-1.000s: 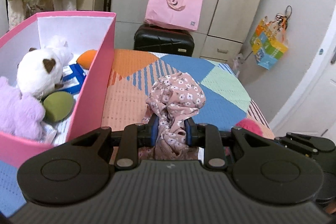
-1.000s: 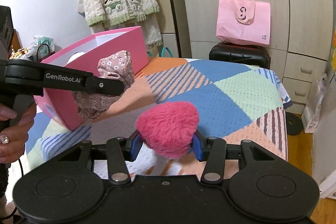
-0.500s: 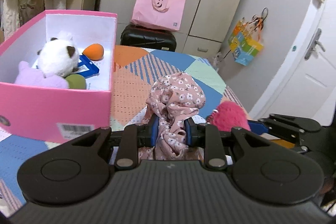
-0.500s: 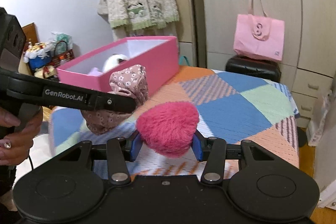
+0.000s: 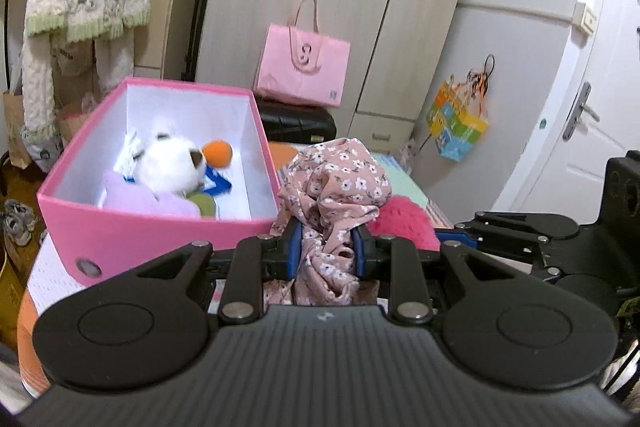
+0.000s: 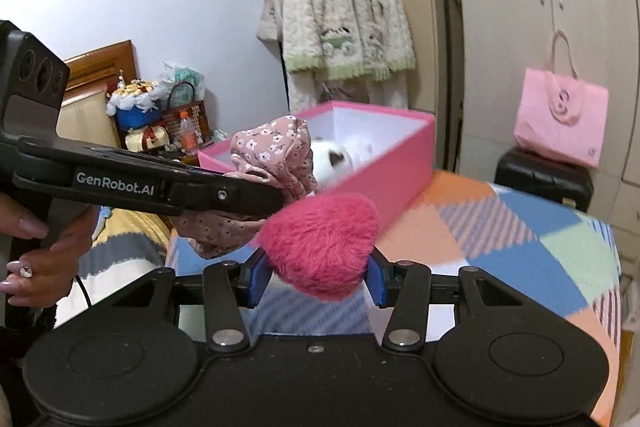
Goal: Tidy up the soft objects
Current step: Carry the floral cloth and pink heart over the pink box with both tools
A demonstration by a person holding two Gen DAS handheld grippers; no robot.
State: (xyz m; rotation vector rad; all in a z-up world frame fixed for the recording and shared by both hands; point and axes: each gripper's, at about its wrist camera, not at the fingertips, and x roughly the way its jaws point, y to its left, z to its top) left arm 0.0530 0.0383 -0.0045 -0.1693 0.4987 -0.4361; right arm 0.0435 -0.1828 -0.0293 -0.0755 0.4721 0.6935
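Observation:
My left gripper (image 5: 326, 247) is shut on a pink floral cloth (image 5: 340, 183) and holds it up beside the near right corner of the pink box (image 5: 132, 231). The box holds a white plush (image 5: 172, 163), a purple plush (image 5: 144, 197), an orange ball (image 5: 218, 153) and a green ball (image 5: 204, 203). My right gripper (image 6: 316, 277) is shut on a fuzzy pink heart pillow (image 6: 324, 243), held above the patchwork bed just right of the left gripper (image 6: 276, 201). The heart also shows in the left wrist view (image 5: 404, 221).
The patchwork bed cover (image 6: 520, 227) stretches right of the box (image 6: 400, 175). A black suitcase (image 5: 298, 121) with a pink tote bag (image 5: 302, 71) stands by the wardrobe. A knitted cardigan (image 6: 344, 15) hangs behind the box. A door (image 5: 580, 131) is at right.
Both grippers have pulled back and swung left with their loads, so the box now sits further ahead and more of the room's left side shows. Both grips are unchanged.

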